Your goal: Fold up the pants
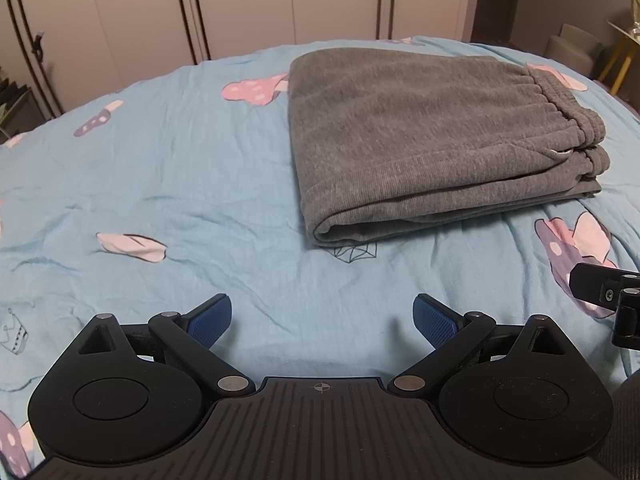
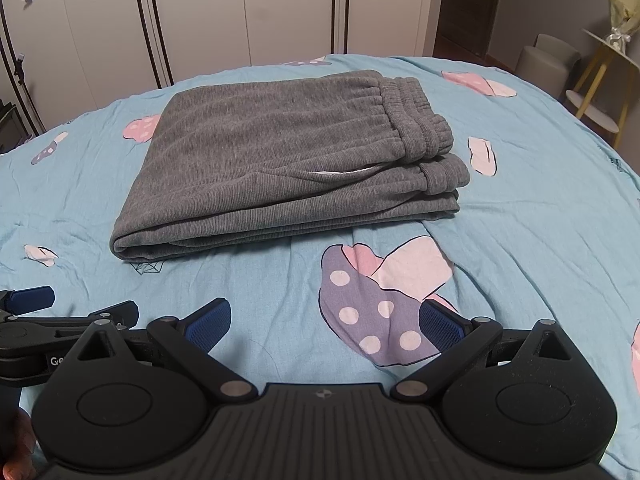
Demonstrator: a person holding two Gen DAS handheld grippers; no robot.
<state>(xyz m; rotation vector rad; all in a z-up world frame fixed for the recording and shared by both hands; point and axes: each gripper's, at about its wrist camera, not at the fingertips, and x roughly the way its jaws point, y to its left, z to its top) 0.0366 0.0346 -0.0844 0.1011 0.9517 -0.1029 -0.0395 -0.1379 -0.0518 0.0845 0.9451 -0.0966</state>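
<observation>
Pants (image 1: 432,140), grey and folded into a thick rectangular stack, lay on the blue bedsheet (image 1: 200,200) in the left wrist view. Their gathered elastic waistband (image 1: 560,112) ran along the right edge of the stack, and the rounded fold faced the camera. A pink mushroom print (image 1: 256,88) sat just beside the pants' far left corner. The left gripper (image 1: 323,320) hovered over bare sheet nearer the camera than the pants, well apart from them, its blue-padded fingers (image 1: 210,318) spread wide with nothing between them. Part of the right gripper (image 1: 608,292) showed at the frame's right edge, also clear of the pants. Beyond the pants stood pale wardrobe doors (image 1: 280,0).

In the right wrist view the pants (image 2: 272,168) lay in the same folded stack, waistband (image 2: 416,128) on the right, a sliver of white lining showing at a pocket opening. A large purple and pink mushroom print (image 2: 380,300) lay between the pants and the right gripper (image 2: 325,322), whose jaws stood spread apart and empty above the sheet (image 2: 540,200). The left gripper (image 2: 52,320) showed near the pants' near left corner, not touching them. A small round side table (image 2: 612,52) stood to the right beyond the bed.
</observation>
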